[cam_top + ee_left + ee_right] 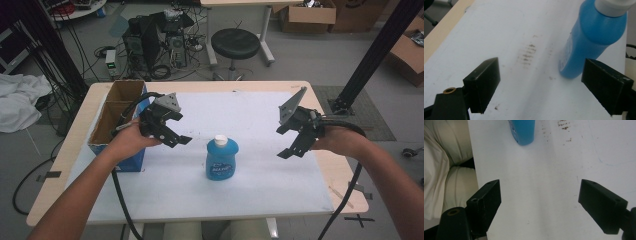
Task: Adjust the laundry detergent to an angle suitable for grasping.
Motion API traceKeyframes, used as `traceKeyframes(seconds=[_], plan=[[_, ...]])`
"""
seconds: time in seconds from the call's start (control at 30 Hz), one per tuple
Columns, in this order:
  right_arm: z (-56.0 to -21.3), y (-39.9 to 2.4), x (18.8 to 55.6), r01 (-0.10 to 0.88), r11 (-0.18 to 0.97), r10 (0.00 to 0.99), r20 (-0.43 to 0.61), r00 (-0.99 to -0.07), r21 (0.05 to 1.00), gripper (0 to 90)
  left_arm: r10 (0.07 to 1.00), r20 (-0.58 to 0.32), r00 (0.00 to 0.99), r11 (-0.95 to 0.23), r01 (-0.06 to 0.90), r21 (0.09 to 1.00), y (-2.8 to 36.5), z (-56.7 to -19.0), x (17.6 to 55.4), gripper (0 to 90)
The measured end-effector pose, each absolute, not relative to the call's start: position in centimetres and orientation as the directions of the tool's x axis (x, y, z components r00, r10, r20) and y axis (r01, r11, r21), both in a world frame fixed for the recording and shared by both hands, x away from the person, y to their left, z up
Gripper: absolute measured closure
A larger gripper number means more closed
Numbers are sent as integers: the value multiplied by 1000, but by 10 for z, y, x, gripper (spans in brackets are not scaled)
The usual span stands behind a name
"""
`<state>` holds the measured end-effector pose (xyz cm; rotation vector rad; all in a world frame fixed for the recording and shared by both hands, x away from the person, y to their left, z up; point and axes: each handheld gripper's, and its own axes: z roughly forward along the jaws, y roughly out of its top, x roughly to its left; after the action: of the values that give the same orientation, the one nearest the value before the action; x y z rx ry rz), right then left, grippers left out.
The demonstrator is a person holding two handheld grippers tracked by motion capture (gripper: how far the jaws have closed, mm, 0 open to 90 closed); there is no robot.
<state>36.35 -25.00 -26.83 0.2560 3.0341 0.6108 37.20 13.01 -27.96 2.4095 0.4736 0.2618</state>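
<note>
A blue bottle point(221, 160) with a white cap stands upright on the white sheet point(260, 185) near the table's middle. My left gripper point(172, 131) hovers open to the bottle's left, above the sheet. In the left gripper view the blue bottle point(589, 42) leans across the upper right, just beyond my left gripper point(549, 86), nothing between the jaws. My right gripper point(294, 141) is open to the bottle's right, farther off. The right gripper view has the blue bottle's point(522, 131) base at the top and my right gripper point(544, 207) over bare sheet.
An open cardboard box point(116, 120) with a blue front stands at the table's left edge, right behind my left hand. Dark smudges point(526, 53) mark the sheet. A black stool point(235, 45), computers and cables sit on the floor beyond the table. The person's legs point(444, 170) lie at the near edge.
</note>
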Motion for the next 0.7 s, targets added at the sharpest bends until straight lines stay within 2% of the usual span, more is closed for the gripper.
traceKeyframes(seconds=[0.4, 0.7], plan=[[-272, -251, 366, 154, 907, 164, 6, -986, 392, 183, 415, 110, 903, -781, 292, 552, 130, -261, 402, 164], [-272, -251, 368, 153, 905, 162, 10, -987, 396, 182, 376, 147, 915, -843, 272, 464, 122, -256, 421, 166]])
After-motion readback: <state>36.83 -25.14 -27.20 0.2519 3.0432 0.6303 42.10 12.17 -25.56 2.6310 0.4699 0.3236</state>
